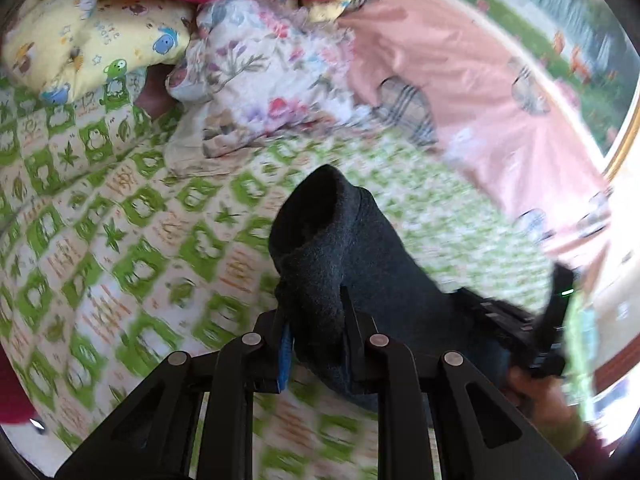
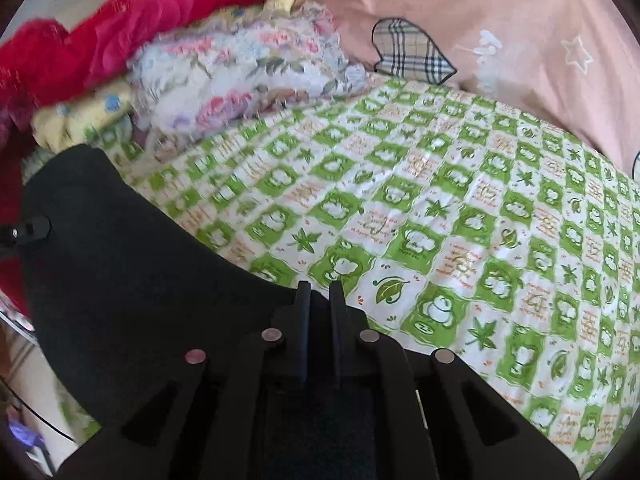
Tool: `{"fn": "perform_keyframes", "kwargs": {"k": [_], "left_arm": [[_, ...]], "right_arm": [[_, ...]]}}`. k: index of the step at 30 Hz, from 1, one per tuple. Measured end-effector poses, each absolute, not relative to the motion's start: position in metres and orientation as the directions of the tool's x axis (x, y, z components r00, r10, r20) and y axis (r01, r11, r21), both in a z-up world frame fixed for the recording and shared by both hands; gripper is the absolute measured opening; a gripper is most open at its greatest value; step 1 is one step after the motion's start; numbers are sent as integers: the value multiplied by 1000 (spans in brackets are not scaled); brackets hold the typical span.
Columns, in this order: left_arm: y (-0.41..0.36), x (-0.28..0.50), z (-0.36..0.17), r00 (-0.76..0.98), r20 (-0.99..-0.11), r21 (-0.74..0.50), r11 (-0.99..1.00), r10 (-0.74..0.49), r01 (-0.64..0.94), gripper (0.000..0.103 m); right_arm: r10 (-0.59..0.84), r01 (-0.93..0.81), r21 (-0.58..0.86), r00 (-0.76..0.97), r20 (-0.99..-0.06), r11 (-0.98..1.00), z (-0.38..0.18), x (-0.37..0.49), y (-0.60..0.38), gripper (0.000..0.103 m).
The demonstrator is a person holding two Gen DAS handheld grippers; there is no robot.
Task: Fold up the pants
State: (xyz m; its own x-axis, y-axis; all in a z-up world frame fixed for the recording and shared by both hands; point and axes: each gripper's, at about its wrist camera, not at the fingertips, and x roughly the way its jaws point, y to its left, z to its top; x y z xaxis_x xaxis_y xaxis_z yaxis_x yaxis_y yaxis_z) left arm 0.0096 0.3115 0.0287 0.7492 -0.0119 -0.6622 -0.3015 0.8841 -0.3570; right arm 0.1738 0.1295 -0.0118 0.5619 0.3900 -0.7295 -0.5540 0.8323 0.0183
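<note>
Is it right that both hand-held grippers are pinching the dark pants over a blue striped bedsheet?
Not quite: the bedsheet is green and white checked, not blue striped, as the right wrist view shows. Both the left hand-held gripper and the right hand-held gripper are indeed pinching the dark pants.

The pants (image 1: 352, 248) are dark cloth with a matt, slightly fuzzy nap, thick at the rolled edge. The bed (image 2: 440, 220) is covered in thin, smooth printed cotton-like cloth. The left gripper (image 1: 316, 312) and right gripper (image 2: 320, 292) look like matt black plastic with dull metal pivot pins. A pink cloth (image 2: 500, 20) looks soft and matt, and a floral quilt (image 1: 260, 68) looks puffy.
</note>
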Motion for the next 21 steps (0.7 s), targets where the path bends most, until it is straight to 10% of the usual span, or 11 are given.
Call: {"fn": "perform_keyframes", "kwargs": {"k": [12,21], "left_arm": [[316,20,4,671,-711,-124,901,211,-415,56],[287,-2,47,732,-664,-163,924,156,-345,60]], "right_arm": [[413,-391,205,577,-705,897,10,169,56,36],[355,-251,251,661,-661,935,32,84,-37,39]]}}
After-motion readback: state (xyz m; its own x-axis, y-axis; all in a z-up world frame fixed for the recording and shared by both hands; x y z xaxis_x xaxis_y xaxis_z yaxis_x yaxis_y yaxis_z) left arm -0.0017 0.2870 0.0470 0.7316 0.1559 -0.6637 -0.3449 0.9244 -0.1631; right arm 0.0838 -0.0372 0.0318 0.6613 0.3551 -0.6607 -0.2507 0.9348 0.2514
